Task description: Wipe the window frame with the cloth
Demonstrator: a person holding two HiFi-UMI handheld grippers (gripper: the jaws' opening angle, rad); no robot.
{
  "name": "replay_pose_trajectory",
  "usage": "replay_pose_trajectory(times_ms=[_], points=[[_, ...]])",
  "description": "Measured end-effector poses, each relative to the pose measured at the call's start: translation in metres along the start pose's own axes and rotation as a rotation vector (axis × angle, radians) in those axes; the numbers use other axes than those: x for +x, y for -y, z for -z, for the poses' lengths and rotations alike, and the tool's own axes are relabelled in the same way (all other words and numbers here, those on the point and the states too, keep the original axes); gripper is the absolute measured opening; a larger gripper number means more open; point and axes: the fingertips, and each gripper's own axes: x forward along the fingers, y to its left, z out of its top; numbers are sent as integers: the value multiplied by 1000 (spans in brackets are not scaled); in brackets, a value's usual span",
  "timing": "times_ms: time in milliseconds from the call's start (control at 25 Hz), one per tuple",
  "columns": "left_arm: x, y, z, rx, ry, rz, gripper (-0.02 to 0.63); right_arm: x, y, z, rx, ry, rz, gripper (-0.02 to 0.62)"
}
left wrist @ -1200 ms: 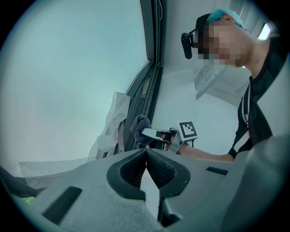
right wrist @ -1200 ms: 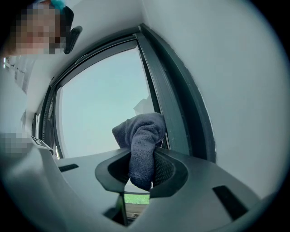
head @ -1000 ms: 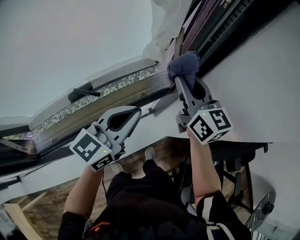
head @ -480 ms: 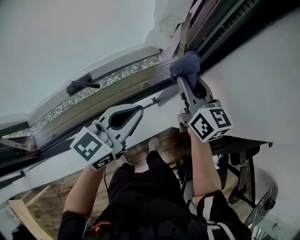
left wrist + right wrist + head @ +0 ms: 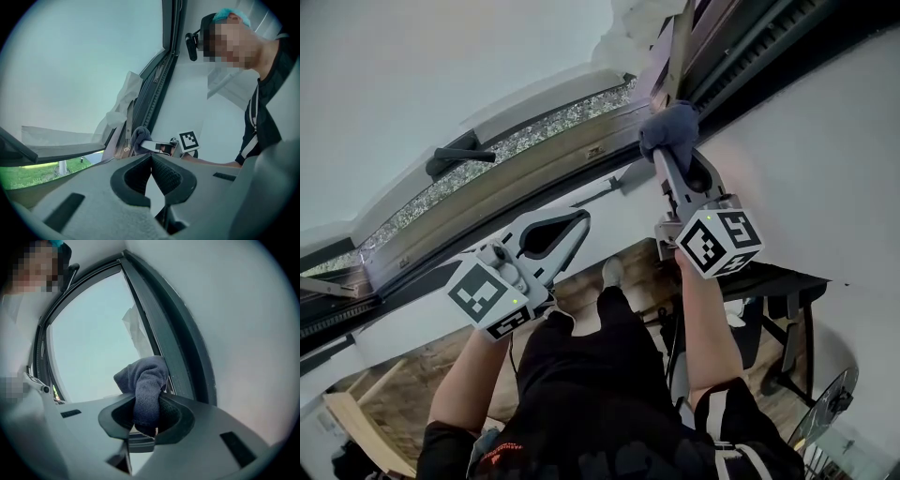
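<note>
Window handle (image 5: 457, 156) is lying along the open sash at far left, with nothing touching it. Left gripper (image 5: 577, 221) is hanging just below the lower rail and apart from it. Its jaws are sitting pressed together at the tips with nothing between them.

Further right, the right gripper (image 5: 662, 161) is clamping a bunched blue-grey cloth (image 5: 669, 128), with the wad standing proud of the pads. The cloth is resting at the corner where the lower rail meets the upright of the window frame (image 5: 748, 49), and appears to be bearing against it. White wall (image 5: 825, 159) is running alongside at right.

Assessment: the wiping stroke itself is in hand. How much of the frame is already done cannot be judged.

The next move is calling for the cloth to be drawn along the frame channel under steady pressure. The right jaws should be holding firm and the left gripper staying out of the path.
</note>
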Motion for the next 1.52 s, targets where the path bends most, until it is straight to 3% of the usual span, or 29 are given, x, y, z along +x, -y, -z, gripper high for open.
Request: replay_pose_trajectory(times_ms=[960,1240,1520], points=[[-4,-14,44,-67,-67,-28,21,16,27,93,230,-105,17,77],[-3,-17,46,-69,-76,-30,21,18,31,103,284,-111,16,77],[-4,-17,48,-68,-80,-34,20,17,31,115,417,-117,-12,77]])
